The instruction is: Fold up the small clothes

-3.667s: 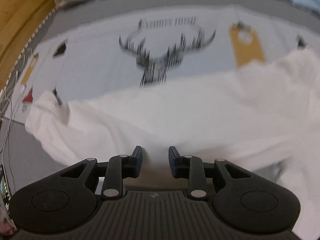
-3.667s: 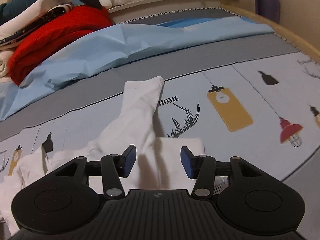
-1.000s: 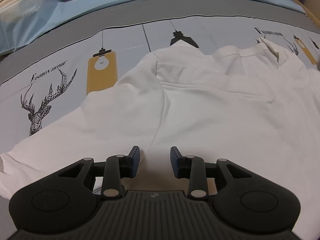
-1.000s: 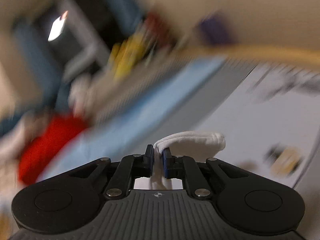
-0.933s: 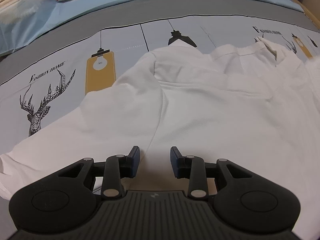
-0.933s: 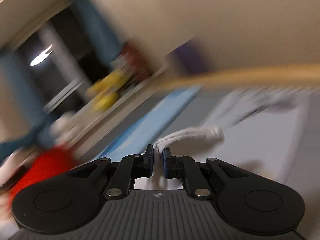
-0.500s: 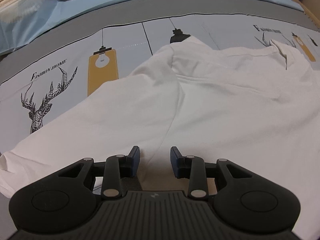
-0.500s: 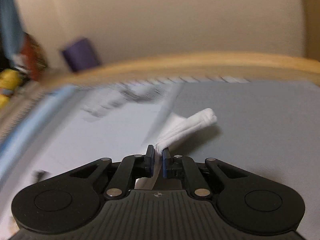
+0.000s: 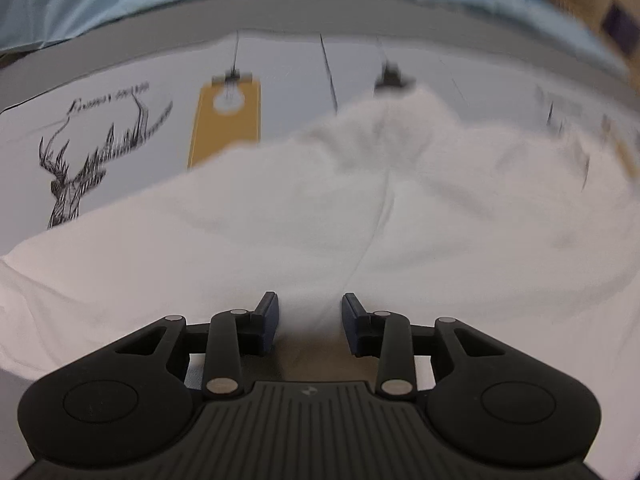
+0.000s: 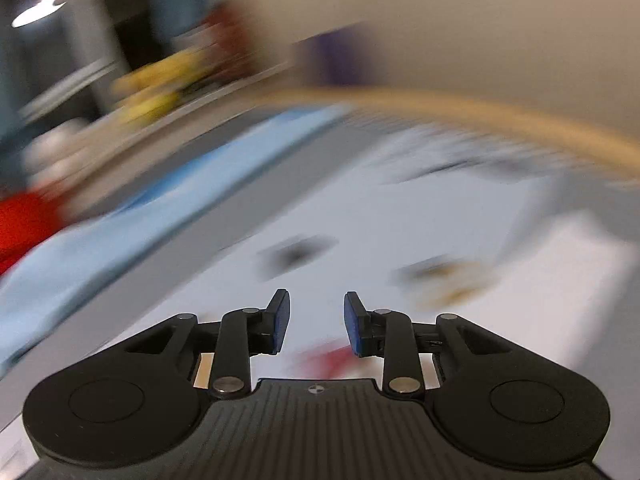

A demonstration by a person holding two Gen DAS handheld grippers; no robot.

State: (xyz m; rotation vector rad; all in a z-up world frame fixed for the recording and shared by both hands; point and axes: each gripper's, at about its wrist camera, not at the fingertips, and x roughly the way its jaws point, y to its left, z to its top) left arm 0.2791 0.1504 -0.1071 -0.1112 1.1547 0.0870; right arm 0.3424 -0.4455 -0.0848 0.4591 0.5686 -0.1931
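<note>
Hovering over the white shirt [image 9: 360,216], left gripper [image 9: 310,314] sits part-open, holding nothing; right gripper [image 10: 316,314] is opening, empty.

Both views: soft, even indoor light, no hard shadows. Left wrist view moderately motion-blurred: deer print [image 9: 86,160] and yellow lamp print [image 9: 226,120] smeared, white garment [image 9: 360,216] loses its fold detail, worst toward the right edge. Right wrist view heavily streaked (nearly everything beyond the gripper unreadable), wooden bed rail [image 10: 500,120] bent into an arc by the fisheye. One bright ceiling light [image 10: 40,12] top left, blown out. Gripper bodies sharp in both, with mild sheen on the black plastic.
</note>
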